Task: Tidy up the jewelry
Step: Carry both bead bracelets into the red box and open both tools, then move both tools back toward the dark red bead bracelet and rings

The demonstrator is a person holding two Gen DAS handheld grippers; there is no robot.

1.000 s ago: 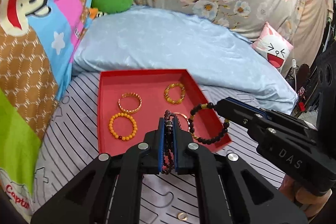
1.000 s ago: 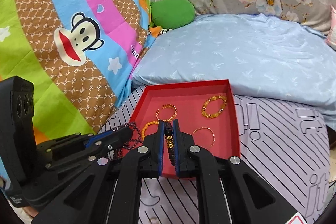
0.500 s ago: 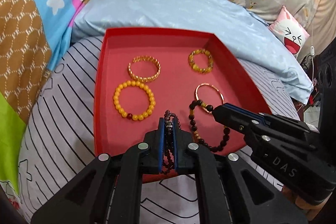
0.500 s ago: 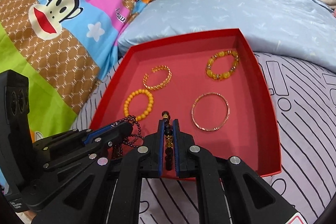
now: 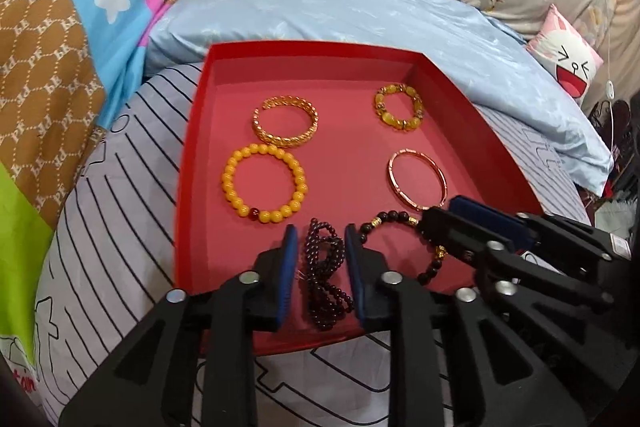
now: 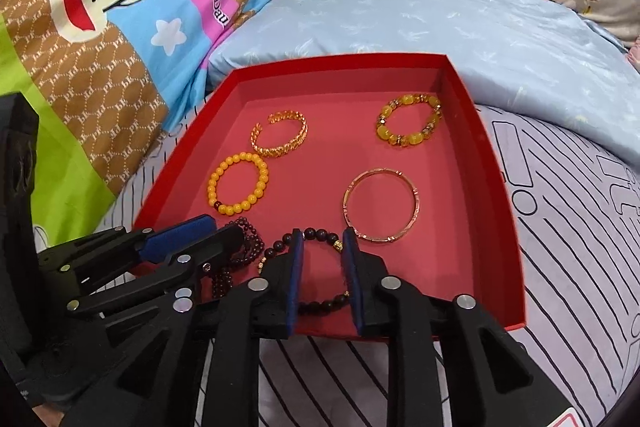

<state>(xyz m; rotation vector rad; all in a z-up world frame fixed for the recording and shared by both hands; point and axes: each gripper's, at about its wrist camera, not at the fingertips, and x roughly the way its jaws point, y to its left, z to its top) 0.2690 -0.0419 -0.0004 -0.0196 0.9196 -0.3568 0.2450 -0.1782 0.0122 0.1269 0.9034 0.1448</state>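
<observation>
We see both grippers low over the near edge of a red tray (image 5: pixel 192 163) on a striped bedsheet (image 5: pixel 112 211). The left gripper (image 5: pixel 321 239), jaws just parted, straddles a dark garnet strand (image 5: pixel 326 275) lying loose on the tray floor, pads clear of it. The right gripper (image 6: pixel 322 243), jaws likewise just opened a little, straddles a black bead bracelet (image 6: pixel 320 239) resting in the tray, ungripped. Farther in lie a yellow bead bracelet (image 5: pixel 264 183), a gold cuff (image 5: pixel 286 127), an amber bracelet (image 5: pixel 399 107) and a rose-gold bangle (image 5: pixel 416 179), all apart from one another.
</observation>
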